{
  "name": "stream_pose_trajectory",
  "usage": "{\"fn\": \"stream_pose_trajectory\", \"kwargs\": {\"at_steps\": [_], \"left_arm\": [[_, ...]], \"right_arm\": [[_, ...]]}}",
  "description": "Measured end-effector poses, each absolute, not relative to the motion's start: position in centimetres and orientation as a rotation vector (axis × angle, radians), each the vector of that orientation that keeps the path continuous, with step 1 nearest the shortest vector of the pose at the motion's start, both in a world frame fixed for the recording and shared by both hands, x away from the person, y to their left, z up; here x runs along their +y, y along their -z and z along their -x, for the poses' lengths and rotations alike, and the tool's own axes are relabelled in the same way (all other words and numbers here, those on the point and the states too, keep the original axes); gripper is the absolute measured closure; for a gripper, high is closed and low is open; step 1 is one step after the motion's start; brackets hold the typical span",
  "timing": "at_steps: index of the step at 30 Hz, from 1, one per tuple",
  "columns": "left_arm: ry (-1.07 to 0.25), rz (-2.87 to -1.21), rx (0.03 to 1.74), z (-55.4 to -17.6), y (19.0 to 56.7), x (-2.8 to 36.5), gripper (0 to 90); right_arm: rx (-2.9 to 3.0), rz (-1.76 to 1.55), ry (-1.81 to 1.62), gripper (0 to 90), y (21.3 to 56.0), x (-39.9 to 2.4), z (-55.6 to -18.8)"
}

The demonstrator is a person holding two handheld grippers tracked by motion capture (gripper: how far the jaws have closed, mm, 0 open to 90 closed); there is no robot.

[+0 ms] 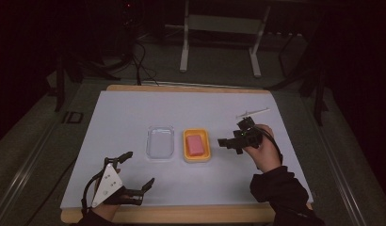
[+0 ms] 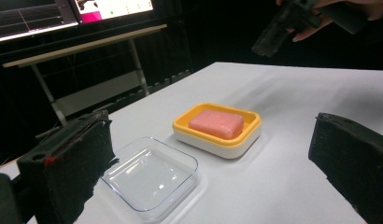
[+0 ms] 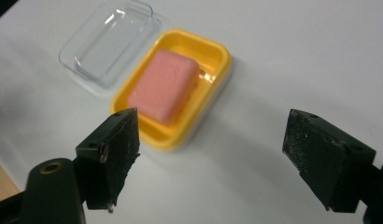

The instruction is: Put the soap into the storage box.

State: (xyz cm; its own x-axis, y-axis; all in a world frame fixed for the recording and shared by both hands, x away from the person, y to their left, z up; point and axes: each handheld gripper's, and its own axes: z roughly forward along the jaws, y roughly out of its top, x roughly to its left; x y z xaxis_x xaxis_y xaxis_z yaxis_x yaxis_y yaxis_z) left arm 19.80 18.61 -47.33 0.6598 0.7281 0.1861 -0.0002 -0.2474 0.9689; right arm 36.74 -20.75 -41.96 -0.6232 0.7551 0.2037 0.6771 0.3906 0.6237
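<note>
A pink soap bar (image 1: 195,144) lies in a yellow dish (image 1: 197,157) at the middle of the white table. Just left of it sits a clear plastic lid (image 1: 160,142), hollow side up. My right gripper (image 1: 229,145) hovers to the right of the dish, open, jaws pointing left toward it with nothing between them. In the right gripper view the open gripper (image 3: 217,151) frames the near end of the dish (image 3: 216,70) and soap (image 3: 165,86). My left gripper (image 1: 140,168) rests near the front left edge, open and empty, looking at the lid (image 2: 152,175) and the dish (image 2: 217,140).
A thin white stick (image 1: 252,113) lies on the table behind the right hand. The white sheet (image 1: 134,108) covers a wooden tabletop. A metal stand (image 1: 219,42) is on the floor beyond the far edge. A monitor (image 2: 73,14) glows behind the table.
</note>
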Motion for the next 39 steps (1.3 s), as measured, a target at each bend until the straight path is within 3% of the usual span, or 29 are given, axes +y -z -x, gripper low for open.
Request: {"fn": "stream_pose_trajectory", "kwargs": {"at_steps": [14, 39], "left_arm": [[-0.77, -1.699, 0.596, -19.8, 47.3, 18.5, 0.6], [-0.773, -1.7, 0.593, -19.8, 47.3, 18.6, 0.6]], "right_arm": [[2.566, -1.091, -1.021, 18.9, 44.8, -23.8, -34.2], [2.452, -1.179, -1.021, 18.9, 47.8, -29.5, -30.4]]}}
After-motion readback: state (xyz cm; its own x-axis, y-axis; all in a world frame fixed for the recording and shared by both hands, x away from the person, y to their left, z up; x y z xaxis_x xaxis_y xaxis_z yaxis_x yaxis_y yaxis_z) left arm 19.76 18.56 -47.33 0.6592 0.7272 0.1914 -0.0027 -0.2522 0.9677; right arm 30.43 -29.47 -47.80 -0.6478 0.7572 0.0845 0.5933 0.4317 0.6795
